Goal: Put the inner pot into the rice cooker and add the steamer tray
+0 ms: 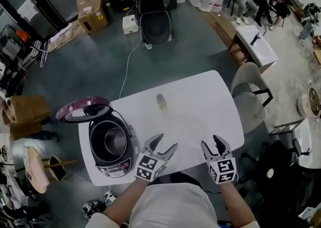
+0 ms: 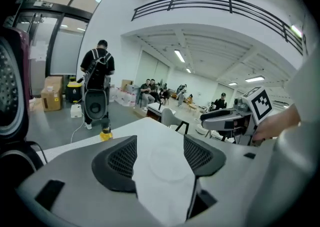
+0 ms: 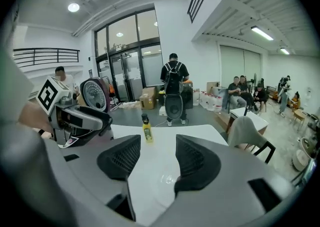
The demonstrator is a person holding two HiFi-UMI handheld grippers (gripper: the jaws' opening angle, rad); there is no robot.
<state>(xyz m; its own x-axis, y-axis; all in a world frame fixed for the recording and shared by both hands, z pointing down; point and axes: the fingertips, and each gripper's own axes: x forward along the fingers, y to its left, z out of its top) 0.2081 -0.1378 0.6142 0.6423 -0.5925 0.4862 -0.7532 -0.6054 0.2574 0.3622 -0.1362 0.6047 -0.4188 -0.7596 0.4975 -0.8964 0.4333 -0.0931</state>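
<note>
The dark metal inner pot [image 1: 108, 141] seems to sit already in the open white rice cooker [image 1: 118, 167]. A faint clear round disc [image 2: 167, 161], probably the steamer tray, lies untouched on the white table [image 1: 200, 91]. The left tool [image 1: 168, 141] and the right tool [image 1: 210, 142] both stand spread and empty.

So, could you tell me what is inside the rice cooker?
The open cooker holds a dark pot, seemingly empty; the pot's near inner side is hidden by its rim.
</note>
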